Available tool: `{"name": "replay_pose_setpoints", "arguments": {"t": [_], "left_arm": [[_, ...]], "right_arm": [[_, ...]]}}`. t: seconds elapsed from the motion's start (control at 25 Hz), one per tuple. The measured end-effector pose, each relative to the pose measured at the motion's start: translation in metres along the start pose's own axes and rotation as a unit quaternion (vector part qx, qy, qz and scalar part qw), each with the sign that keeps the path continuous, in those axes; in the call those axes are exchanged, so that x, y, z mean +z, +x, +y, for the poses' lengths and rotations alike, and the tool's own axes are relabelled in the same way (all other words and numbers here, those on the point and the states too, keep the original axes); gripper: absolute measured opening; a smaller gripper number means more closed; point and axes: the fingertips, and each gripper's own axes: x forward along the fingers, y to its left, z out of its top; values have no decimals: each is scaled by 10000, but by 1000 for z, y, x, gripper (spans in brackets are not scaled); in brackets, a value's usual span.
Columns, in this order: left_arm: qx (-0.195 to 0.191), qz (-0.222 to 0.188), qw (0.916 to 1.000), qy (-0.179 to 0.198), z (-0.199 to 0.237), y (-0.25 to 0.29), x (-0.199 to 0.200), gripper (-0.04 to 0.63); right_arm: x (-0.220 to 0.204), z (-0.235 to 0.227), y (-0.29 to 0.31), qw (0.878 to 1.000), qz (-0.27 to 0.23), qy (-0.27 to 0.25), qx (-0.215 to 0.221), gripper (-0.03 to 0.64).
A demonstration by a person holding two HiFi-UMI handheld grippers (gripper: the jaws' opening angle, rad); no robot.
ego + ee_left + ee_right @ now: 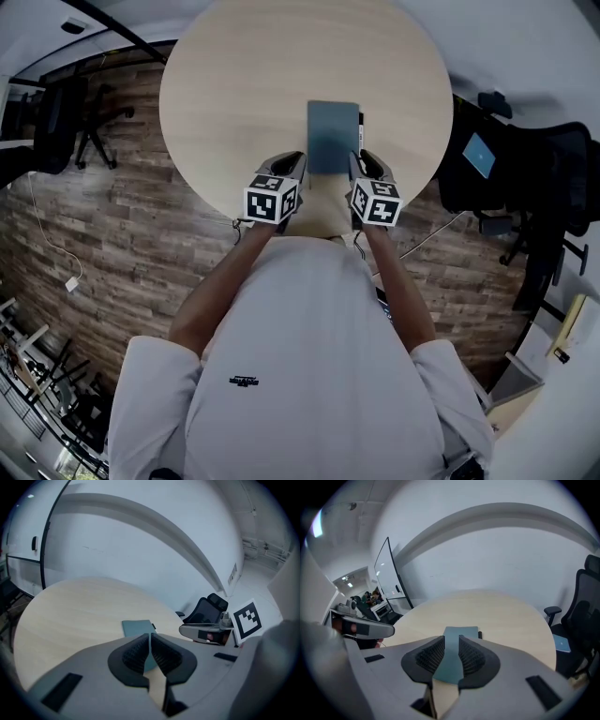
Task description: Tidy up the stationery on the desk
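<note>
On the near edge of the round pale wood table (234, 84), about midway along that edge, a teal notebook (333, 136) lies flat and closed, its long sides running away from the person. A black pen (360, 127) lies just beside its right long side, toward the far end and parallel to it; whether the two touch cannot be told. The left gripper (150, 641) is held above the table's near edge off the notebook's near left corner, pointing forward and down, its ribbed pads (136, 651) pressed together with nothing between them. The right gripper (451, 648) is held level with it off the near right corner, pointing the same way, its pads a narrow gap apart and empty; the notebook shows through that gap on the tabletop below, clear of the jaws. Each gripper carries a marker cube (272, 199) at its rear, close to the person's white shirt (309, 375). Dark office chairs (553, 178) stand on the wood-plank floor (112, 234) beyond the table's right edge.
</note>
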Motion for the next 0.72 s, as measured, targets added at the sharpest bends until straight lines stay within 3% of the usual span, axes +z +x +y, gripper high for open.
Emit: {"name": "replay_pose_setpoints", "arguments": {"t": [0.2, 0.4, 0.72], "left_arm": [[-129, -192, 9997, 100, -14, -25, 12, 32], [-237, -125, 9991, 326, -25, -53, 21, 32], [-880, -21, 9924, 860, -64, -80, 39, 32]], "right_arm": [[11, 40, -27, 9988, -186, -223, 398, 95], [24, 84, -53, 9948, -236, -491, 864, 95], [54, 102, -91, 9948, -376, -459, 833, 95]]}}
